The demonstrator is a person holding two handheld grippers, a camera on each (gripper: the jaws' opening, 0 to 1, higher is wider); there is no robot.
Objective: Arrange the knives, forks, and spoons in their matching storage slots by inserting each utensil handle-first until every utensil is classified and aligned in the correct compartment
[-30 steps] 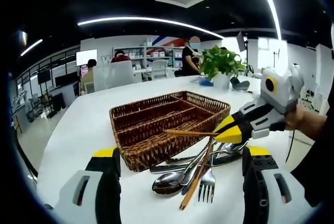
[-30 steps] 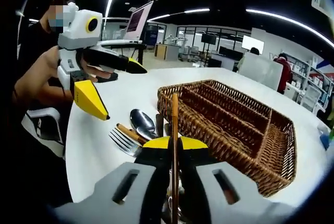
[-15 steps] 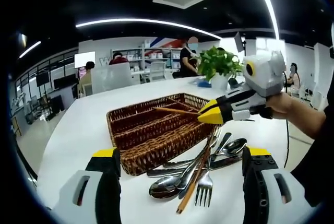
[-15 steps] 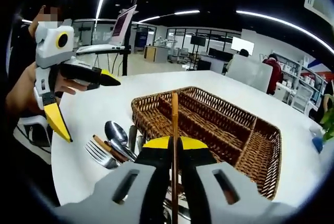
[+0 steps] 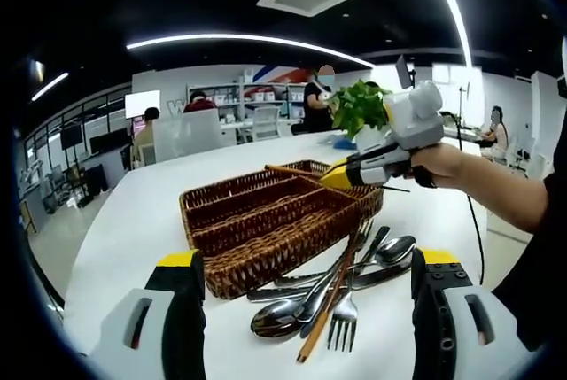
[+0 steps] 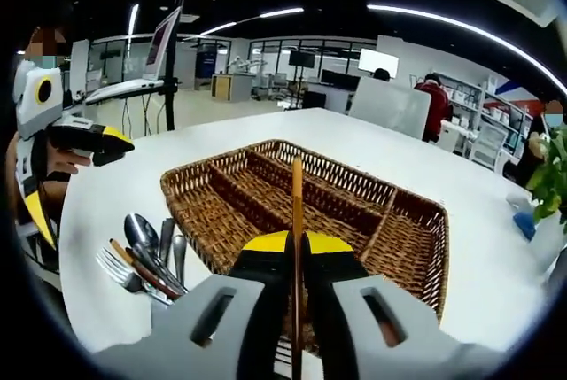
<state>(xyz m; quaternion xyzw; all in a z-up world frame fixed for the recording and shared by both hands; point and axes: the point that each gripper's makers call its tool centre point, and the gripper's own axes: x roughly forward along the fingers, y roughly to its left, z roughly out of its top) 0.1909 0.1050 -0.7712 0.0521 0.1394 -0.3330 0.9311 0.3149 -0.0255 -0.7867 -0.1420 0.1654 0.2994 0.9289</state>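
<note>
We counted one wicker tray [image 6: 403, 247] with long compartments, all empty as far as we could see. The right gripper [image 6: 297, 252] was clenched on one wooden-handled utensil [image 6: 298, 212], holding it above the tray. The left gripper [image 5: 301, 296] had its jaws spread wide. A pile of cutlery [image 5: 332, 287] lay on the white table [image 5: 133, 221], just beside the tray.

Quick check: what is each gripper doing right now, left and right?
Left gripper: open, holding nothing, above the utensil pile.
Right gripper: shut on a wooden-handled utensil, over the wicker tray.
</note>
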